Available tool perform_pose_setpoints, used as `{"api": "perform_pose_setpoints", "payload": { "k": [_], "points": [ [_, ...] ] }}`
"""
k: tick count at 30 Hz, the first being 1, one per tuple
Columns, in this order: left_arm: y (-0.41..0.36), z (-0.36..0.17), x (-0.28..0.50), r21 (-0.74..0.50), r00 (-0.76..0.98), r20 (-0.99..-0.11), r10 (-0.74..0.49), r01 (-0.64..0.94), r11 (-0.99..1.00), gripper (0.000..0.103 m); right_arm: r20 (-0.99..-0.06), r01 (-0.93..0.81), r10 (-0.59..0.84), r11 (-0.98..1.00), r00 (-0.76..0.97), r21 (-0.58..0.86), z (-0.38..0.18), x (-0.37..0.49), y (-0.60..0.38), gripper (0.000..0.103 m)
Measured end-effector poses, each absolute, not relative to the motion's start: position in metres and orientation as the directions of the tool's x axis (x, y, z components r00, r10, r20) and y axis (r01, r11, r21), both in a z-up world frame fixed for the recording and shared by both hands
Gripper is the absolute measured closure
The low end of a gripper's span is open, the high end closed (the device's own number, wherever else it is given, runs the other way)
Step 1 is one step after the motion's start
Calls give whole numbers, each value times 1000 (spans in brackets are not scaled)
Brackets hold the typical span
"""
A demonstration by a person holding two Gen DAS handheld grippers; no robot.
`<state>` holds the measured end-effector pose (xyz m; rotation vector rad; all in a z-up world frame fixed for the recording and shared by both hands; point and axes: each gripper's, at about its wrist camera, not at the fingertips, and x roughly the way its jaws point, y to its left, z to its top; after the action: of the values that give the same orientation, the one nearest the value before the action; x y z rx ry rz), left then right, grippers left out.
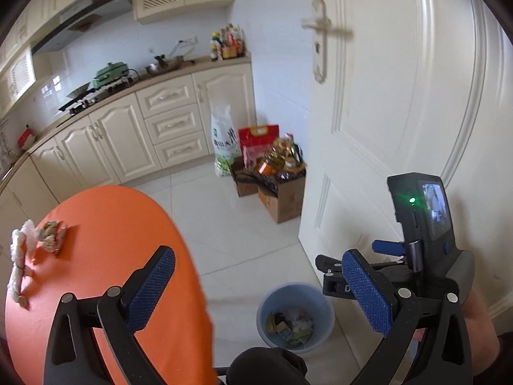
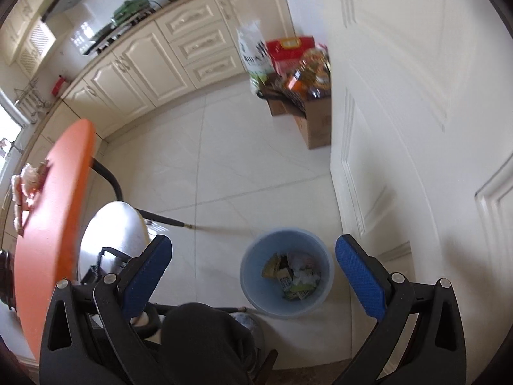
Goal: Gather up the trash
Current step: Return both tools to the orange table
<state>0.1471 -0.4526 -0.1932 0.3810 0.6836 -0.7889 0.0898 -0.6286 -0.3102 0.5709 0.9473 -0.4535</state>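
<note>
White panelled door [image 1: 400,112] fills the right side, from one o'clock down to four. Cream kitchen cabinets [image 1: 134,128] curve across the back at ten to twelve o'clock. The round orange table [image 1: 121,256] sits at eight o'clock, and on its far left edge lie what's left of the trash: a crumpled brownish wrapper [image 1: 51,235] touching a twisted white tissue [image 1: 21,256].

Down on the pale tiles, a cardboard box [image 1: 283,199] stuffed with groceries stands against the door's edge, a white sack [image 1: 224,141] just behind it.

The blue bin [image 2: 285,276] sits at six o'clock on the floor, scraps and small cartons already lying inside it.

Left gripper [image 1: 259,288] hangs above the table edge and bin, jaws wide apart, nothing between them. Right gripper [image 2: 253,276] hovers straight over the bin, jaws spread wide as well, empty. A dark-trousered knee [image 2: 205,337] shows below.
</note>
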Motion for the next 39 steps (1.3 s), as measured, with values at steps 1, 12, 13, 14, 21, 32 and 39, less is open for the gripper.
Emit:
{"api": "perform_pose_setpoints", "payload": {
  "k": [1, 12, 13, 14, 21, 32, 39],
  "points": [
    [-436, -187, 147, 53, 521, -673, -525, 742, 668, 1, -841, 578, -120, 776, 528, 252, -299, 93, -622, 0],
    [-249, -136, 132, -32, 698, -545, -465, 536, 843, 1, -710, 355, -106, 910, 696, 212, -185, 149, -509, 0],
    [-231, -133, 130, -38, 717, -534, -449, 510, 860, 1, -700, 333, -96, 919, 707, 210, -179, 154, -498, 0],
    [-217, -130, 128, -44, 733, -524, -434, 486, 873, 1, -689, 303, -80, 930, 720, 208, -171, 161, -485, 0],
    [-130, -108, 93, -70, 822, -480, -307, 314, 947, 1, -613, 120, 11, 978, 790, 172, -130, 189, -400, 0],
    [-83, -133, 67, -78, 862, -489, -131, 107, 991, 1, -542, -71, 107, 994, 833, 87, -112, 220, -313, 0],
    [-87, -146, 108, -81, 824, -560, -91, 55, 995, 1, -573, -106, 129, 992, 809, 73, -131, 262, -295, 0]
  ]
}}
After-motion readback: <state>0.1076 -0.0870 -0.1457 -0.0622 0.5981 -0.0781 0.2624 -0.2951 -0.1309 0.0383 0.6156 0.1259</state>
